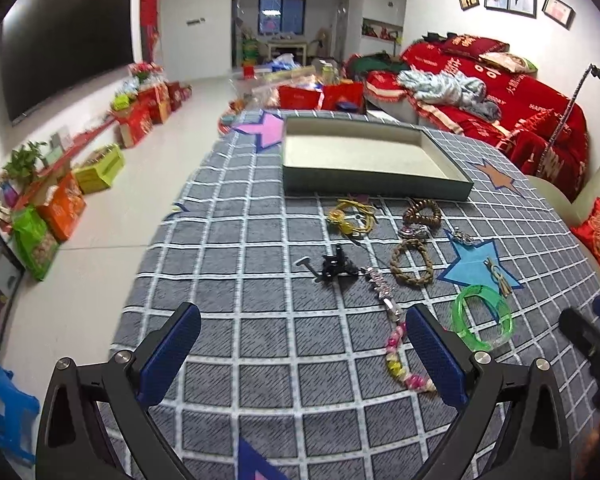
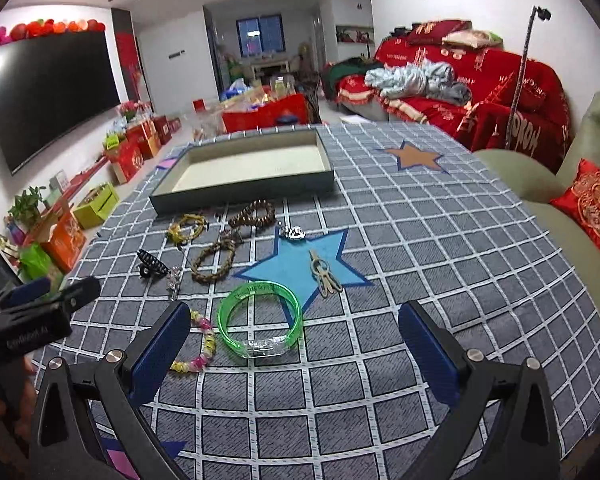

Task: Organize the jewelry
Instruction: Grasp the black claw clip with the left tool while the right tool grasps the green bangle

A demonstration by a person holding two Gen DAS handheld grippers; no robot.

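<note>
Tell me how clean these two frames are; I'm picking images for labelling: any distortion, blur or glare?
Left wrist view: strong fisheye bending, dark corners; the tray and green bangle are sharp, the left tool crisp. Right wrist view: same curvature; the bangle is sharp with small highlights, the right tool crisp, the TV shows no strong glare.

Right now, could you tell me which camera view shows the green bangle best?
The right wrist view: the green bangle lies whole and central between that gripper's open fingers. The left wrist view shows it smaller near the right side, just beyond the left gripper's right finger.
</note>
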